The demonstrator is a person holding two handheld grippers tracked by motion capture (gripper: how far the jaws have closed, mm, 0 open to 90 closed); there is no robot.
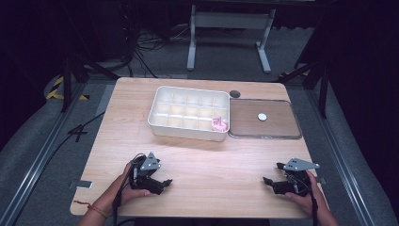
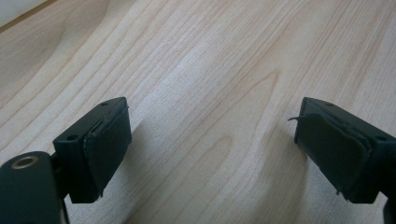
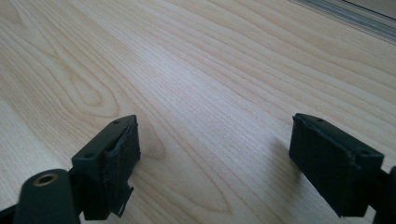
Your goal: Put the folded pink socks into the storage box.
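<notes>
A white compartmented box stands at the far middle of the wooden table, with a pink item in its front right compartment. Beside it on the right lies a clear flat lid carrying a small white round piece. My left gripper rests near the front left edge, held by a hand, jaws wide apart over bare wood. My right gripper rests near the front right, also open with nothing between its jaws, bare wood below.
A small dark round hole sits in the table behind the lid. Cables and a white table frame lie on the floor beyond the far edge. A tape strip marks the table's left front edge.
</notes>
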